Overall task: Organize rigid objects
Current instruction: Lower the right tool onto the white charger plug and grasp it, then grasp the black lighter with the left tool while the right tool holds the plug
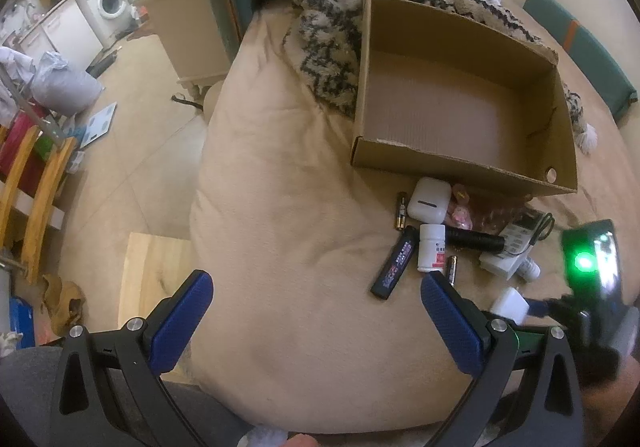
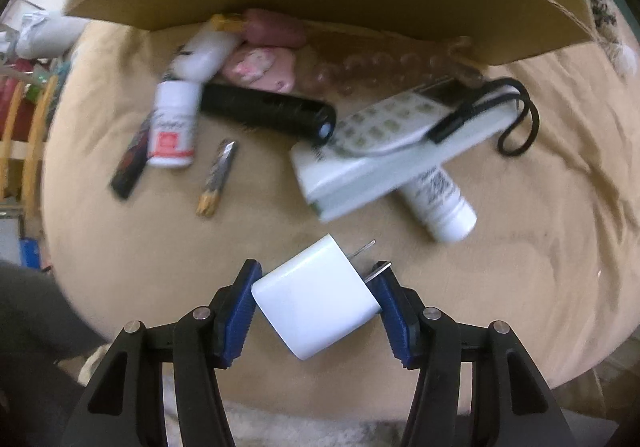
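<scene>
We have the right gripper (image 2: pixel 318 305) pointing straight down over the white plug-in charger (image 2: pixel 316 297), low centre of the right wrist view. Its blue pads (image 2: pixel 240 313) bracket the charger's body; the left pad touches a corner, the right one sits at the prong side. We can't confirm a firm pinch yet: half closed around it, not clearly clamped. The charger lies skewed between the pads, so contact looks corner-first; likely to twist as it's squeezed.

The left gripper (image 1: pixel 316 317) is spread wide, nothing between its fingers, hovering over bare beige blanket (image 1: pixel 280 207) at the bottom of the left wrist view, probably parked clear of the pile.

The cardboard box (image 1: pixel 460 163) sits empty, upper right of that view, with the clutter lined up right against its near wall: earbud case (image 1: pixel 428 203), 2 AA batteries (image 1: pixel 401 211), white pill bottle (image 1: pixel 431 247), black flashlight (image 1: pixel 476 241), black lighter (image 1: pixel 394 267). Short carry into the box from there. The charger is the nearest outlier, so it's a sensible pick.
</scene>
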A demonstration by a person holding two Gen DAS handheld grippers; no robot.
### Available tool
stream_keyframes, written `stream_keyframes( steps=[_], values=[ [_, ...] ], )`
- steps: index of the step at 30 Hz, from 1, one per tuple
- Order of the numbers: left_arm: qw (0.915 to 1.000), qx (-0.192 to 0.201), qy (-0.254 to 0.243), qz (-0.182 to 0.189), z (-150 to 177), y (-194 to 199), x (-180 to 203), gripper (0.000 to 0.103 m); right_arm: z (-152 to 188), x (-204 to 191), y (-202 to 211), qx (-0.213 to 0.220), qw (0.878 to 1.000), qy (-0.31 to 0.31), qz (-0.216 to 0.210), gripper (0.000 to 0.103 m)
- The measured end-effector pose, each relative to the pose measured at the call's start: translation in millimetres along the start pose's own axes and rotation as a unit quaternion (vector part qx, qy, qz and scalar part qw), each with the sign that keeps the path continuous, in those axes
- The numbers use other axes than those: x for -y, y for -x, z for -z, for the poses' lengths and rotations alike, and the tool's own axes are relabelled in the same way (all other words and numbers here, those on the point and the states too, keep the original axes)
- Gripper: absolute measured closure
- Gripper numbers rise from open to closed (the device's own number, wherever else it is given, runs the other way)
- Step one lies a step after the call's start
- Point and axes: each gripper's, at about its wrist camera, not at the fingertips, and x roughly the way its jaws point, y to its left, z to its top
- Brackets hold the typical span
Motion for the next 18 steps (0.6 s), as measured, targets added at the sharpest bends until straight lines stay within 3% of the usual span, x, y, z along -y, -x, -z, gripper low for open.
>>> stream_keyframes(
  steps=[5,10,14,18],
  values=[
    [0.9998,-0.006,0.015,-0.01,0.4,-4.7,-2.3,0.0,20.8,-5.7,25.4,0.028,0.999,0.0,-0.033,0.043],
    [0.9995,-0.002,0.027,-0.018,0.1,-5.2,-4.5,0.0,30.6,1.7,71.1,0.099,0.993,-0.017,-0.068,0.043],
    [0.9992,0.002,0.032,-0.025,0.4,-6.2,-4.1,0.0,19.3,19.1,121.2,0.159,0.984,-0.019,-0.083,0.043],
    [0.9978,0.008,0.033,-0.057,-0.7,-9.3,-3.7,0.0,16.0,37.7,164.2,0.223,0.97,-0.024,-0.093,0.043]
  ],
)
